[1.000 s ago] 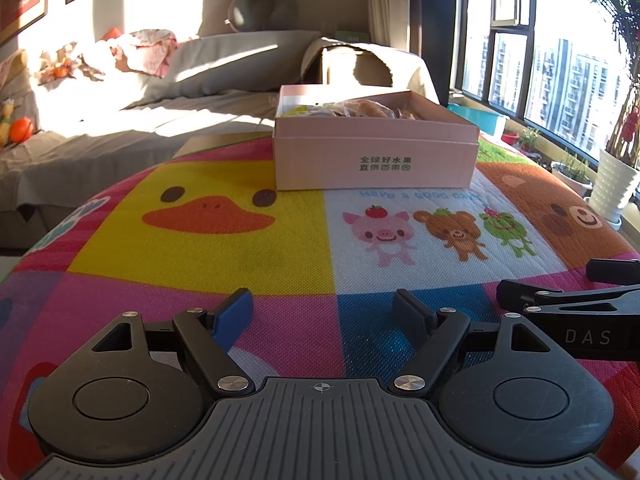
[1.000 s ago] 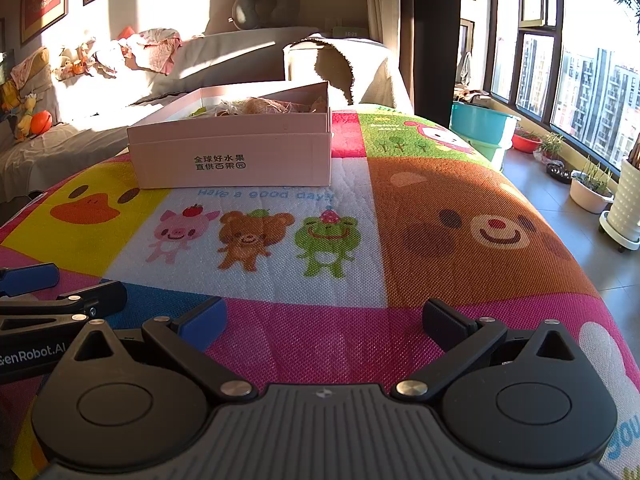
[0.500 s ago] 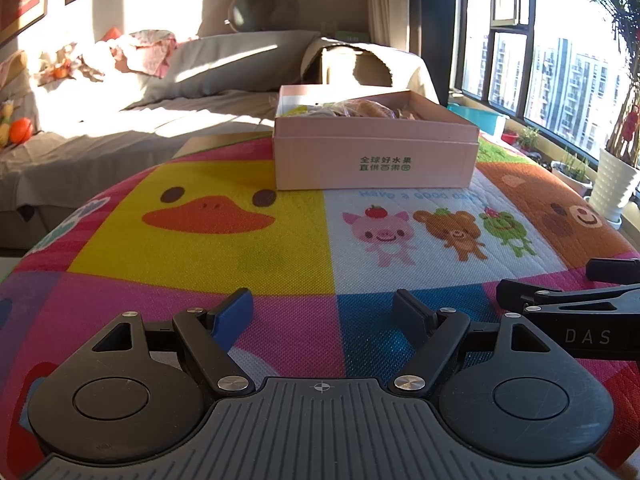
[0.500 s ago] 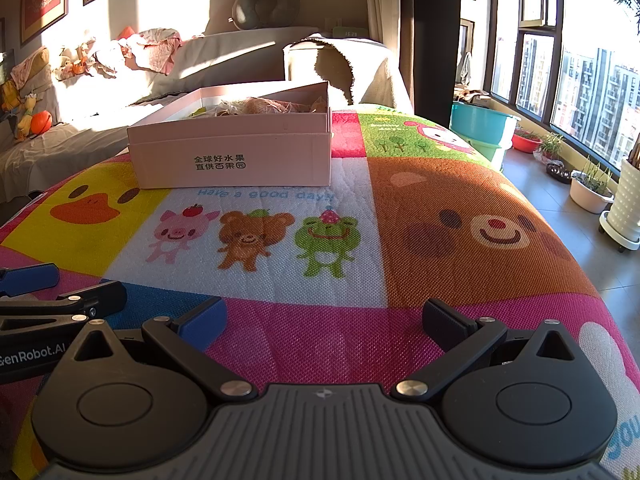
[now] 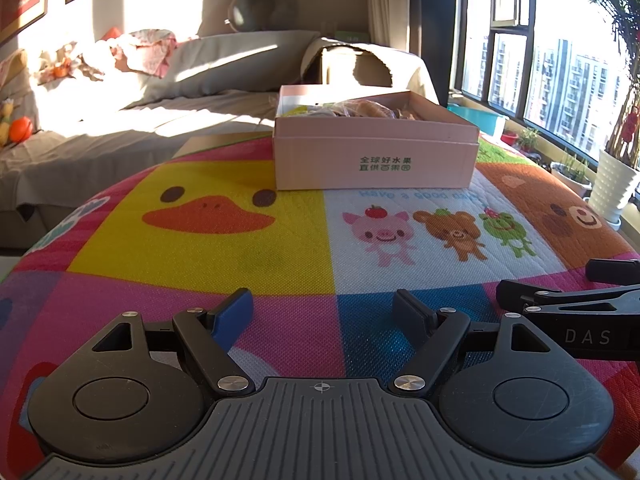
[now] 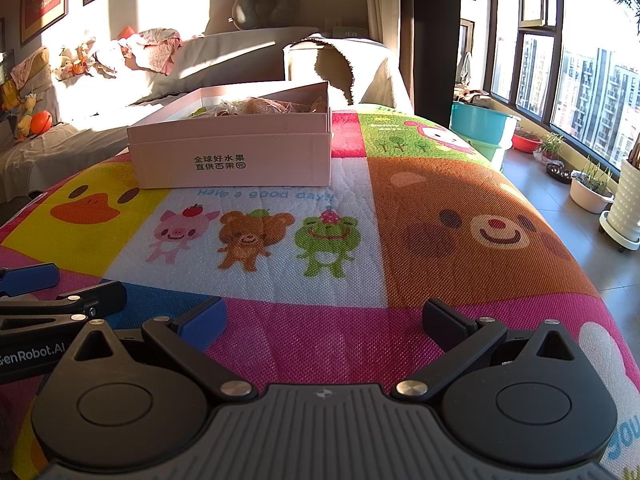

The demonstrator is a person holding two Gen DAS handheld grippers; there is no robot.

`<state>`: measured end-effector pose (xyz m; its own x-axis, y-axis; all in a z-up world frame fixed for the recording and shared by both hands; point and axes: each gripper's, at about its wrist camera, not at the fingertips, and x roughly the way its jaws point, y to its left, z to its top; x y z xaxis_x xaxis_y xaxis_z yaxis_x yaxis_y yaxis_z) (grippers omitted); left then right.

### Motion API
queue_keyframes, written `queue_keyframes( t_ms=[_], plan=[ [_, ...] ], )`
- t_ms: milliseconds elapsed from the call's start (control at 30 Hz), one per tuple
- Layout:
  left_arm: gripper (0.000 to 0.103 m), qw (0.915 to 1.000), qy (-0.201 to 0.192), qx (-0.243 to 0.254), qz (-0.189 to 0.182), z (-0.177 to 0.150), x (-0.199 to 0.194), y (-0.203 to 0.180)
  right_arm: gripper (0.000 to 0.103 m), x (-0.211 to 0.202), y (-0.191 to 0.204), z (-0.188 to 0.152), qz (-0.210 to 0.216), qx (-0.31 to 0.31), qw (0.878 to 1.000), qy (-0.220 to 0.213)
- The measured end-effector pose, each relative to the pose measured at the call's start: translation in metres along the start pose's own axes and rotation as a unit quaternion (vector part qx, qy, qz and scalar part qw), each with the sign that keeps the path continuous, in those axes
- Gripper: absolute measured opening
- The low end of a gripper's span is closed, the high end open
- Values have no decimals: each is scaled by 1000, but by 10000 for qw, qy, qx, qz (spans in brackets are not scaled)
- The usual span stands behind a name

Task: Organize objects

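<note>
Resting spread and empty on the near desk (image 5: 248, 256), left claw (image 5: 325, 312) and right claw (image 6: 325, 320) face the far box (image 5: 376, 156): light, crushable card, best gripped by a side wall.

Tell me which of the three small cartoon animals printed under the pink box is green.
The frog, rightmost of the three on the mat; the pig is pink and the middle bear is brown.
</note>
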<state>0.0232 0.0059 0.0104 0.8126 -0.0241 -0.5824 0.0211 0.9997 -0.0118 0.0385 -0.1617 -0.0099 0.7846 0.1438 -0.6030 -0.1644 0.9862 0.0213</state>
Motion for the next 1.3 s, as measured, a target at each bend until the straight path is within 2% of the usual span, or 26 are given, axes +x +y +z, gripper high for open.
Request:
queue_keyframes(
  t_ms=[1300],
  plan=[
    [83,10000,-8,58,44,0,1,-3,103,0,0,0,0,3,10000,0]
  ],
)
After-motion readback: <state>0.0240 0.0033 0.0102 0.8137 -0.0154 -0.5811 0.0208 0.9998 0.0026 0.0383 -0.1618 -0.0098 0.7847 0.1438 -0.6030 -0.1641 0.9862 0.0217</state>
